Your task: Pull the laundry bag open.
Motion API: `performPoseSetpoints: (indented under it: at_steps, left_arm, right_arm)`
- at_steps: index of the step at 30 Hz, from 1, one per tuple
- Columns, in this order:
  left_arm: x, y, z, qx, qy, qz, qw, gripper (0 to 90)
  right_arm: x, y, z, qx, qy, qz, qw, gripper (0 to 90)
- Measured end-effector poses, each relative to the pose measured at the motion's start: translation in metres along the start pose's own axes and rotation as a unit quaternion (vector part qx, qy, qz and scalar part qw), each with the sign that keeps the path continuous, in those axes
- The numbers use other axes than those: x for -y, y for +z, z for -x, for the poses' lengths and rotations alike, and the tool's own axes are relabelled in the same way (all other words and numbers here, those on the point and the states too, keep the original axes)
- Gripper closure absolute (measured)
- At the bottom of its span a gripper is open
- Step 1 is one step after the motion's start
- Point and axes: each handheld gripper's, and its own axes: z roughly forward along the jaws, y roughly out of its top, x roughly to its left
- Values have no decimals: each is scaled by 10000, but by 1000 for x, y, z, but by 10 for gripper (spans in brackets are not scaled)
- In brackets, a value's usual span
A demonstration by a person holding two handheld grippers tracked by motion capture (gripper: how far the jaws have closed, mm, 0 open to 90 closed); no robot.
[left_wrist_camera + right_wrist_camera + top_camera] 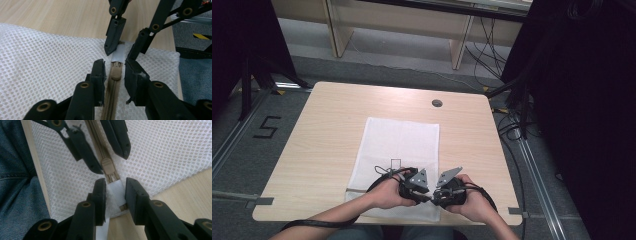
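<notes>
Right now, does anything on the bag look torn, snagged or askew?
Nothing stands out. The mesh bag lies flat on the table, its zipper runs straight and the slider sits at the end by the white tab. No tear or snag shows in the mesh.

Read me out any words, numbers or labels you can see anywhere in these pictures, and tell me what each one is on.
"5": a large black numeral marked on the grey floor, left of the table in the high view.
No other text is readable: the white mesh bag, its tan zipper and both grippers carry no legible print.
</notes>
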Motion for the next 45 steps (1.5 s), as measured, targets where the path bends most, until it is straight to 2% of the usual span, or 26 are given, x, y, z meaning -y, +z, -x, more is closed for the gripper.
performPoseSetpoints:
  at_steps: [1, 3, 7, 8, 9, 11, 12, 15, 17, 22, 23, 24, 25, 26, 27, 28, 29, 30, 31, 33, 34, 41, 42, 43, 44, 45]
  left_arm:
    - [0, 1, 0, 42, -73, -24, 10000, 710]
    - [0, 2, 0, 45, 17, -32, 10000, 719]
    - [-1, 5, 2, 64, 16, -61, 10000, 731]
    - [-1, 6, 2, 57, 96, -86, 9999, 736]
    - [0, 7, 2, 77, 35, -82, 9999, 742]
    - [0, 8, 2, 64, 83, -119, 9999, 756]
    - [-1, 8, 2, 49, 185, -127, 9997, 764]
    - [-2, 8, 3, 70, 168, -135, 9997, 799]
    - [-3, 8, 3, 73, 255, -189, 9995, 812]
    - [-6, 8, 0, 180, 144, -250, 9994, 816]
    - [-7, 6, -3, 221, 209, -388, 9988, 816]
    - [-7, 6, -2, 235, 103, -333, 9991, 817]
    - [-8, 6, -4, 262, 126, -342, 9990, 817]
    - [-8, 6, -5, 258, 248, -396, 9986, 818]
    - [-9, 6, -5, 268, 200, -385, 9987, 818]
    - [-9, 7, -4, 270, 53, -292, 9992, 819]
    - [-9, 5, -5, 263, 110, -369, 9989, 820]
    - [-9, 5, -4, 290, 39, -342, 9990, 821]
    - [-10, 4, -5, 284, 65, -402, 9988, 821]
    - [-11, 4, -6, 278, 114, -412, 9987, 822]
    - [-11, 4, -5, 265, 40, -367, 9990, 822]
    - [-7, 2, -5, 224, -89, -393, 9989, 824]
    - [-6, 0, -7, 236, -32, -437, 9988, 824]
    - [-5, -2, -8, 260, -122, -379, 9989, 824]
    - [-3, -5, -9, 295, -218, -264, 9990, 824]
    - [-2, -6, -9, 307, -209, -223, 9991, 824]
  right_arm:
    - [0, 0, 0, -1, 0, 3, 10000, 706]
    - [0, 0, 0, 3, -4, -2, 10000, 705]
    - [0, 0, 0, -1, -1, -2, 10000, 706]
    - [0, 0, 0, 1, -3, -2, 10000, 706]
    - [0, 0, 0, 7, -11, -7, 10000, 706]
    - [0, 0, 0, 26, -9, -13, 10000, 706]
    - [0, 0, -1, 31, -5, -13, 10000, 706]
    - [0, 0, -1, 23, 11, -20, 10000, 706]
    - [0, 0, -1, 41, -18, -11, 10000, 706]
    - [-1, 1, -2, 49, -28, -5, 10000, 710]
    - [-1, 1, -2, 68, -39, -25, 10000, 714]
    - [-1, 1, -2, 94, -42, -30, 9999, 718]
    - [-1, 1, -2, 82, -65, -38, 9999, 722]
    - [-2, 1, -2, 94, -64, -73, 9999, 726]
    - [-2, 1, -3, 108, -77, -109, 9999, 734]
    - [-3, 1, -4, 145, -126, -124, 9997, 740]
    - [-3, 1, -4, 143, -151, -154, 9997, 756]
    - [-4, 1, -4, 162, -169, -168, 9996, 770]
    - [-4, 1, -6, 150, -89, -234, 9996, 786]
    - [-6, 2, -4, 186, -192, -216, 9994, 800]
    - [-6, 2, -4, 181, -181, -245, 9994, 805]
    - [-7, 2, -5, 172, -123, -297, 9993, 842]
    - [-7, 2, -6, 209, -131, -321, 9992, 844]
    - [-7, 2, -5, 248, -226, -294, 9990, 844]
    - [-7, 2, -6, 253, -216, -284, 9990, 844]
    - [-8, 2, -6, 215, -202, -281, 9992, 844]
